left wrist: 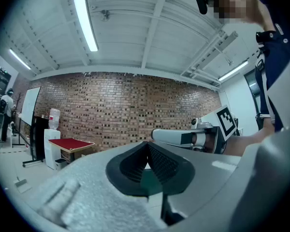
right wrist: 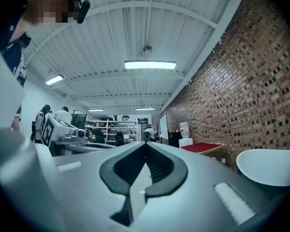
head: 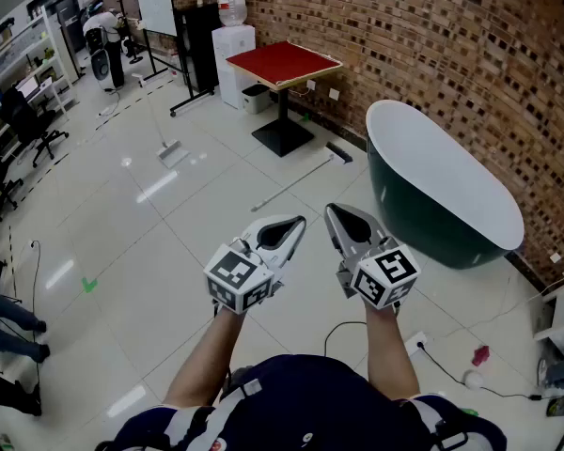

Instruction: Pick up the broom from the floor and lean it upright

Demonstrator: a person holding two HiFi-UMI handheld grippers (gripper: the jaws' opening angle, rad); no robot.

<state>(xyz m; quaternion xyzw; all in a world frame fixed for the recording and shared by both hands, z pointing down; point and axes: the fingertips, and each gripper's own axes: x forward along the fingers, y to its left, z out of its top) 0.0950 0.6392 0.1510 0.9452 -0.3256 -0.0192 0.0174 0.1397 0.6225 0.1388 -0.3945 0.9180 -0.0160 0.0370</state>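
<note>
The broom lies flat on the pale tiled floor, a thin light handle with a small dark head near the table's foot. It appears only in the head view, well ahead of both grippers. My left gripper and right gripper are held side by side at waist height, pointing level toward it. Each is shut with nothing between its jaws. The left gripper view faces the brick wall; the right gripper view faces down the room.
A dark green bathtub stands at the right by the brick wall. A red-topped table and a water dispenser are behind the broom. Another long-handled flat tool lies farther left. Cables and a socket strip are at the lower right.
</note>
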